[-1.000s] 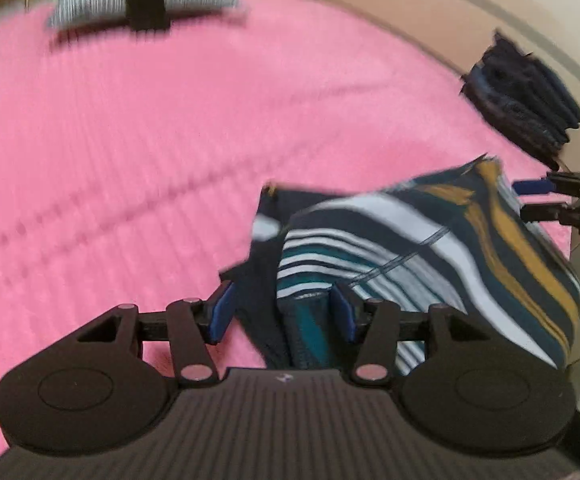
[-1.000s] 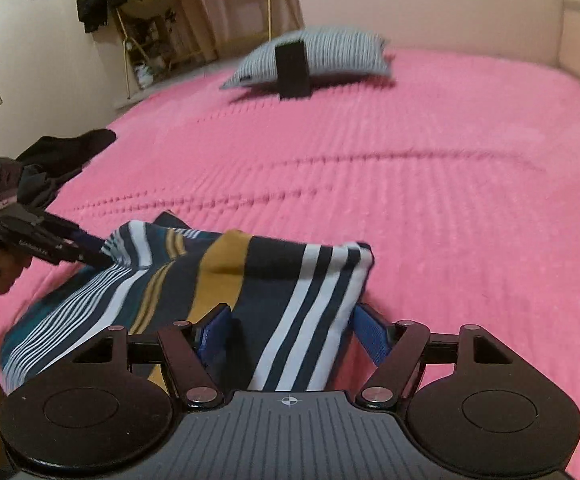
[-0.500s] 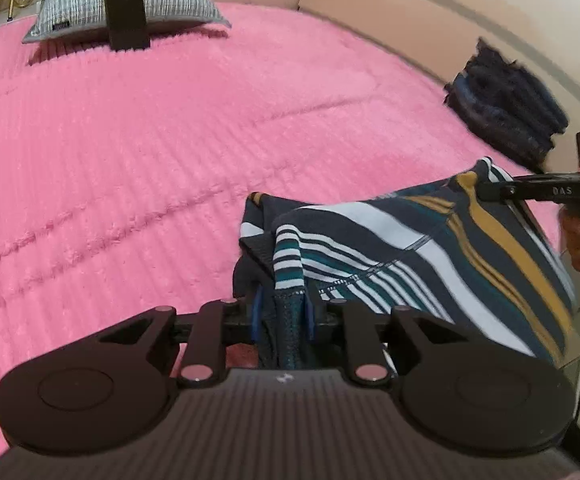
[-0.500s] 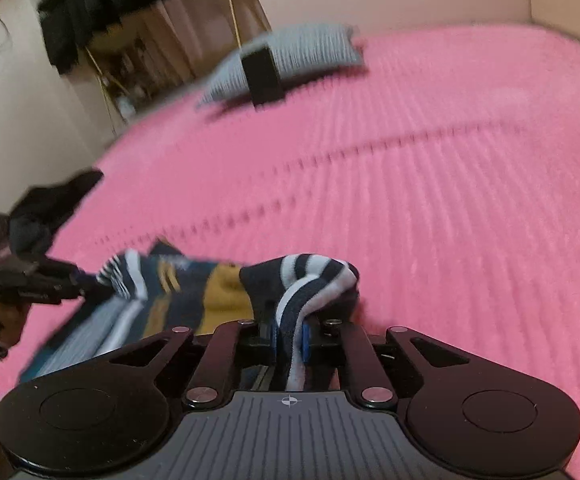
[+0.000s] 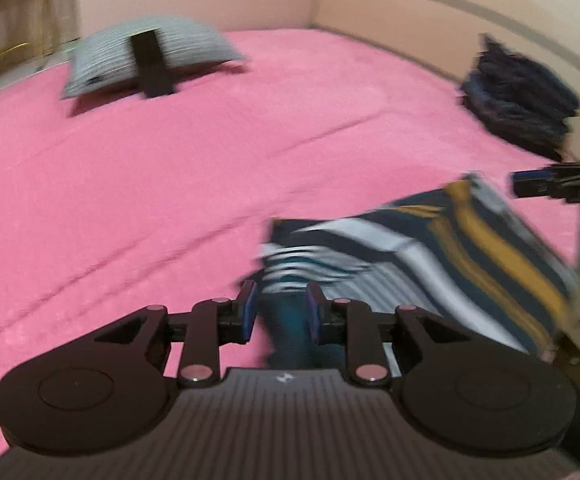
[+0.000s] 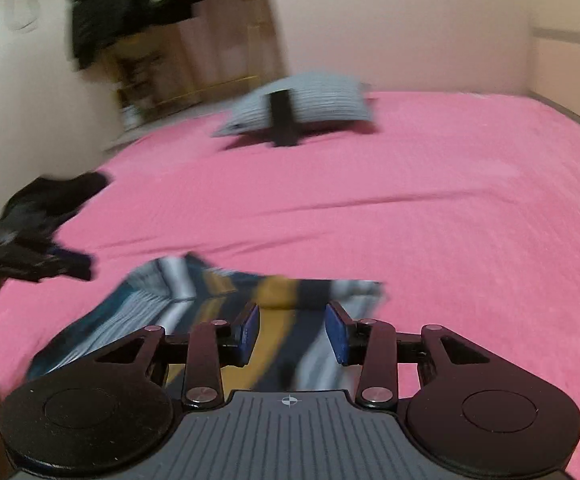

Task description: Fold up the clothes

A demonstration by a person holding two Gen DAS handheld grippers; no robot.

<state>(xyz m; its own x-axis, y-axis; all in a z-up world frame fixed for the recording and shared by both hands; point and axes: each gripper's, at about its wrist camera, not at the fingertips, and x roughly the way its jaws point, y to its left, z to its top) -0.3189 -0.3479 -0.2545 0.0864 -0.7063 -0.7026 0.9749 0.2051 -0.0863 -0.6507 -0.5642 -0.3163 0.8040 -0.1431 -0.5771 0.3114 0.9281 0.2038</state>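
My left gripper (image 5: 281,307) and right gripper (image 6: 293,330) are both opening, pads clear, over the folded navy, white and mustard striped garment (image 6: 193,308) on the pink fleece bedspread (image 6: 410,208).

Left claw (image 5: 279,308) and right claw (image 6: 292,330) both tilt downward, jaws opening, pads apart.

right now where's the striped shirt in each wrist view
Left wrist: striped shirt at lower right, running up from between the left gripper pads.
Right wrist: striped shirt at lower left to centre, behind the right gripper.
Shared landmark: grey pillow far across the bed.
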